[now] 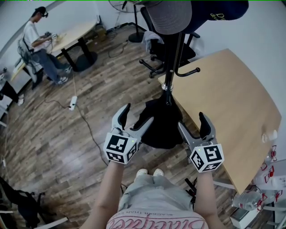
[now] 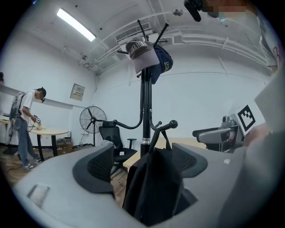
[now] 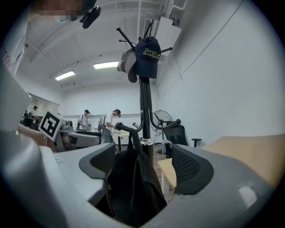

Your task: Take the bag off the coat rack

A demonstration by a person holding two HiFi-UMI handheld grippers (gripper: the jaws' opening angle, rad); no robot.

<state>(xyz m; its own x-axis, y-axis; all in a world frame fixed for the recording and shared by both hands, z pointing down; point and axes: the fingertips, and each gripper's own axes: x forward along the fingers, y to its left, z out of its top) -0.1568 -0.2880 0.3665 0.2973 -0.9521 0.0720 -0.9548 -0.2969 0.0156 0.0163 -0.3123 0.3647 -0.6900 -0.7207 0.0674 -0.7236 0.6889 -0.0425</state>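
A black bag [image 1: 161, 123] hangs low on a black coat rack [image 1: 172, 67], its strap over a ball-tipped hook [image 2: 173, 124]. A grey cap [image 1: 170, 15] and a navy cap [image 1: 219, 9] sit on the rack's top. My left gripper [image 1: 137, 114] is open at the bag's left side, and my right gripper [image 1: 192, 120] is open at its right side. In the left gripper view the bag [image 2: 153, 187] shows ahead between the spread jaws of the left gripper [image 2: 142, 164]. The right gripper view shows the bag [image 3: 131, 187] likewise ahead of the right gripper [image 3: 144, 167]. No pad presses on it.
A wooden table [image 1: 232, 103] stands right behind the rack. An office chair [image 1: 156, 44] and a fan's base [image 1: 136, 36] are farther back. A person [image 1: 38, 40] works at a round table at far left. A cable with a power strip [image 1: 73, 103] crosses the floor.
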